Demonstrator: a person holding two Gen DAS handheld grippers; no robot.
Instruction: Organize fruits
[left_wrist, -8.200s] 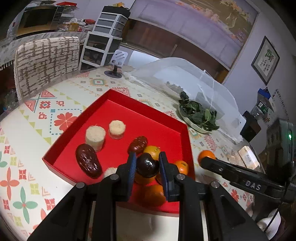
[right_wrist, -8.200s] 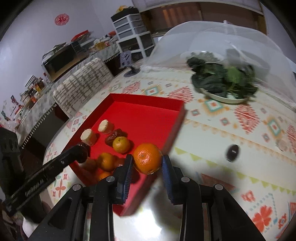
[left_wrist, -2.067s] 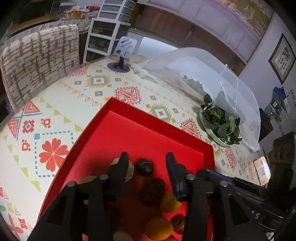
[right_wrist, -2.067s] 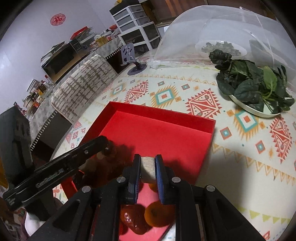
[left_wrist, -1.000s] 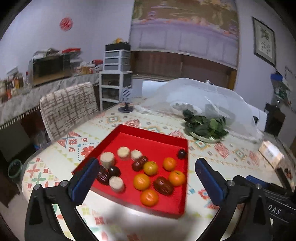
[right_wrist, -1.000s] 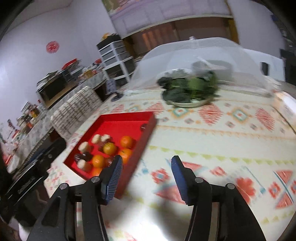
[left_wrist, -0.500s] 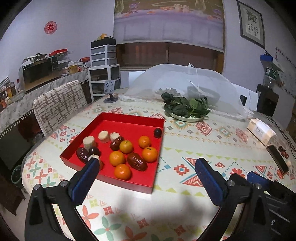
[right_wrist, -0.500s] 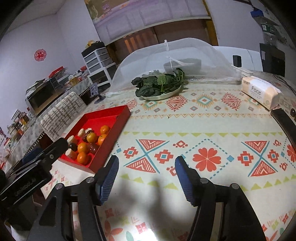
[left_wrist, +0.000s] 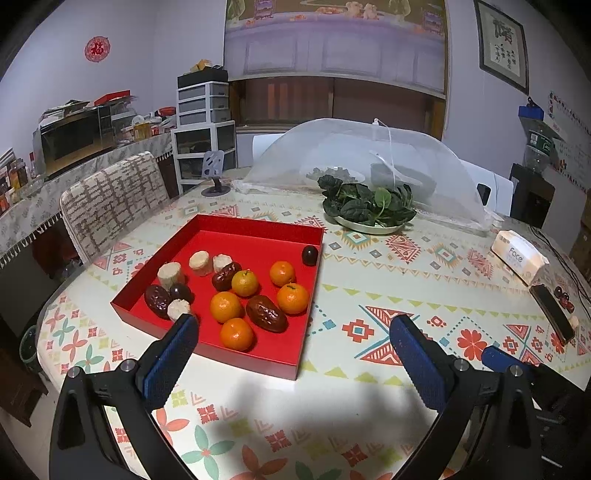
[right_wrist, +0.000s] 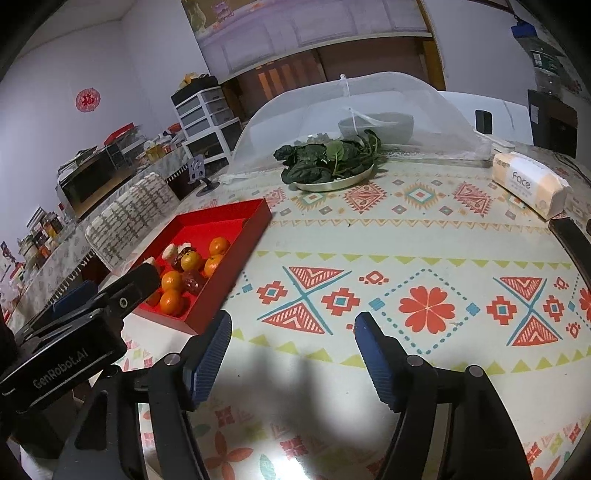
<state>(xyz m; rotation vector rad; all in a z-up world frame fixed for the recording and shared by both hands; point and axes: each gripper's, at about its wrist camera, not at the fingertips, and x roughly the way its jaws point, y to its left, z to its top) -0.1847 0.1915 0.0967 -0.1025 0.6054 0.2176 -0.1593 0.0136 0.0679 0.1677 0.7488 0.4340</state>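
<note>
Left wrist view: red tray (left_wrist: 312, 280) on patterned surface (left_wrist: 424, 295), holding all visible fruit. Five oranges (left_wrist: 293, 297) grouped toward tray's right and near side; three dates (left_wrist: 266, 313) scattered among them; four pale cut pieces (left_wrist: 200, 260) toward tray's left side; dark round fruit (left_wrist: 310, 255) alone in tray's far right corner, another (left_wrist: 180, 291) by the left-hand pieces. Sorting judged near done or done. If continuing: approach one fruit from above, jaws straddling it, clear of neighbours; dates and dark fruits still mixed among other kinds. Left hand-held gripper (left_wrist: 294, 334) spread wide, empty, hanging above tray's near edge, touching nothing

Right wrist view: right hand-held gripper (right_wrist: 293, 325) likewise released, jaws well apart, nothing between them, over bare surface just right of tray. Plate of greens (right_wrist: 334, 162) and mesh food cover (right_wrist: 351, 110) well beyond tray; tissue pack (right_wrist: 530, 182) far right of tray
</note>
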